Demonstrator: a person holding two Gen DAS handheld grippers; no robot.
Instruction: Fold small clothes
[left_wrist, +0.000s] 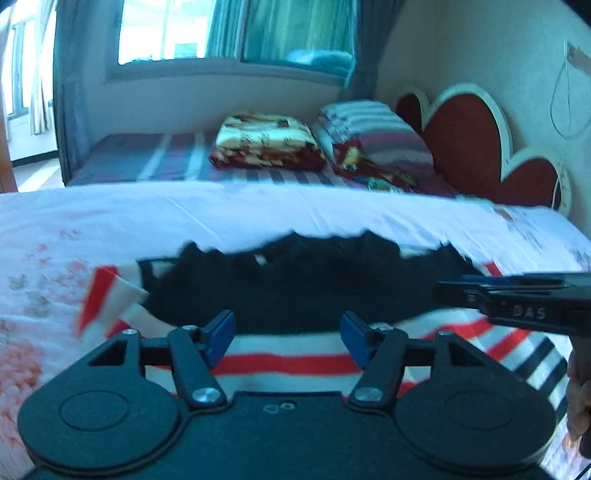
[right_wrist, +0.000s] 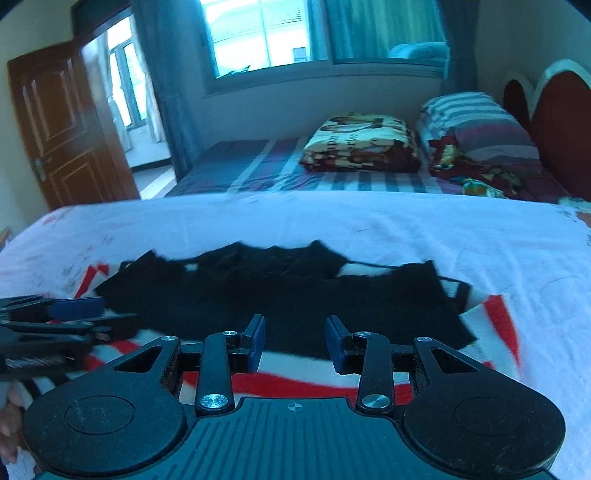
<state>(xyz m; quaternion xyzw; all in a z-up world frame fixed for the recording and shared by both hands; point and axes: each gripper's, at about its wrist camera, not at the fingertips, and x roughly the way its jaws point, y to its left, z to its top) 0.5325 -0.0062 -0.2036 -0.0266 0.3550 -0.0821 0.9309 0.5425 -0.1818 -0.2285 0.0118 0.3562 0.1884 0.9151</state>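
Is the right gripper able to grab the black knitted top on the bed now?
Probably yes. The right gripper is open just short of the black knitted top, with nothing between them; the left gripper sits off to the side.

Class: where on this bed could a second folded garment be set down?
Free: the white floral sheet beyond the black knitted garment, and right of it. Crowded: the red, white and black striped cloth under it, and the folded patterned blanket and striped pillow farther back.
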